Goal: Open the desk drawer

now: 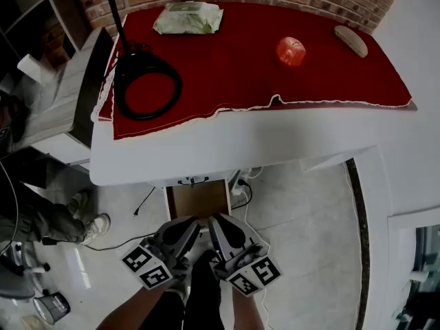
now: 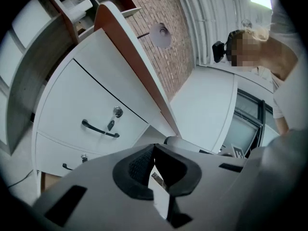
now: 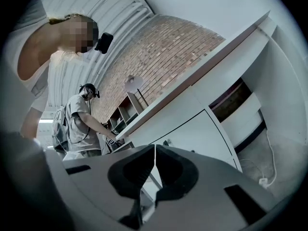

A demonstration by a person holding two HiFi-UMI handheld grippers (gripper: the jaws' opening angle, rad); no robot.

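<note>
The white drawer unit [image 1: 198, 198] stands under the white desk [image 1: 227, 146], straight ahead of both grippers. In the left gripper view its upper drawer [image 2: 91, 105] carries a black handle [image 2: 100, 129] and a lock with a key [image 2: 117, 112]; the lower drawer's handle [image 2: 67, 166] peeks out below. My left gripper [image 2: 153, 147] [image 1: 191, 224] is shut with nothing in it, short of the drawer front. My right gripper [image 3: 155, 146] [image 1: 215, 221] hangs beside it, also shut and empty, and sees a drawer front with a lock [image 3: 167, 142].
A red cloth [image 1: 254, 67] covers the desk, bearing a lamp with a black round base [image 1: 146, 84], a wipes pack [image 1: 188, 17], a red round object [image 1: 291, 51] and a tan piece [image 1: 351, 40]. A seated person's shoe [image 1: 93, 227] is at left; another person [image 3: 77, 124] stands at shelves.
</note>
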